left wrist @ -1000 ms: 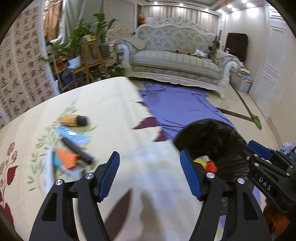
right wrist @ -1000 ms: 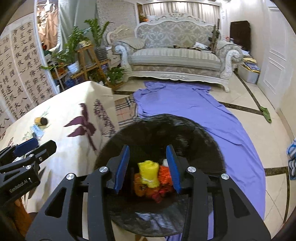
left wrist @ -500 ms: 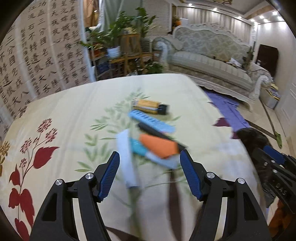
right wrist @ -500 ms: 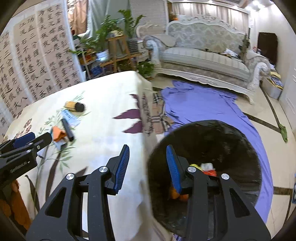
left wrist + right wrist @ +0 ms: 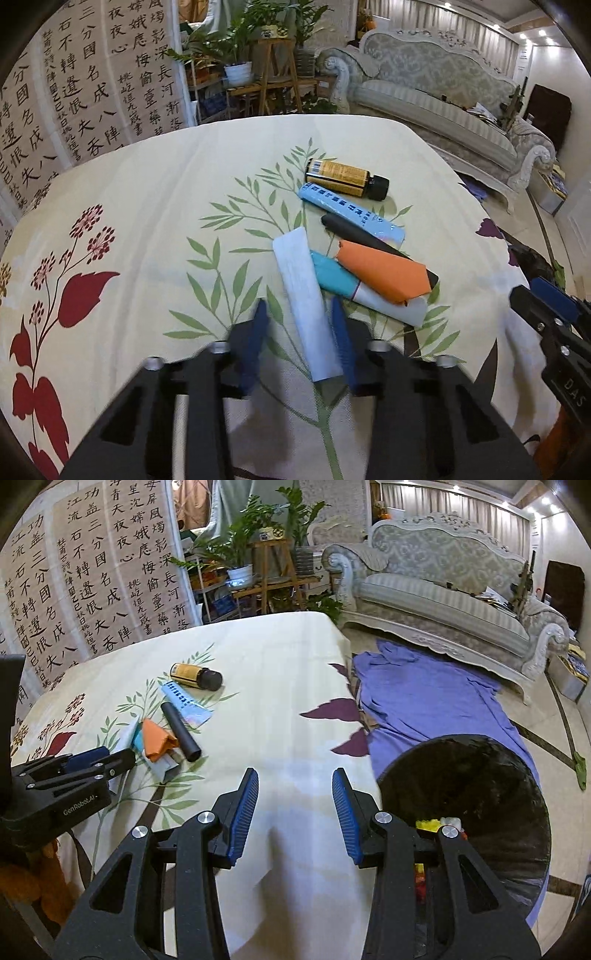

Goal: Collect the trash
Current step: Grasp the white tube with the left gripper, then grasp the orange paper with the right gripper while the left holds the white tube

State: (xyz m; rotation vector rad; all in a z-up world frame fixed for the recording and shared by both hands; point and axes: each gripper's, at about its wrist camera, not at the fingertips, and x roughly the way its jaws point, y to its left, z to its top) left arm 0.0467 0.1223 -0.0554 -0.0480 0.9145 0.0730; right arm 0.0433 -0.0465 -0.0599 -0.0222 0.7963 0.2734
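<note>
Your left hand-held gripper [image 5: 301, 328], its jaws just narrowed, straddles a white strip [image 5: 306, 306] at the near end of the litter on the counter [image 5: 147, 206], not visibly pinching it, while your right hand-held gripper [image 5: 295, 805] hovers parted and empty beside the black bin [image 5: 469, 786].
</note>
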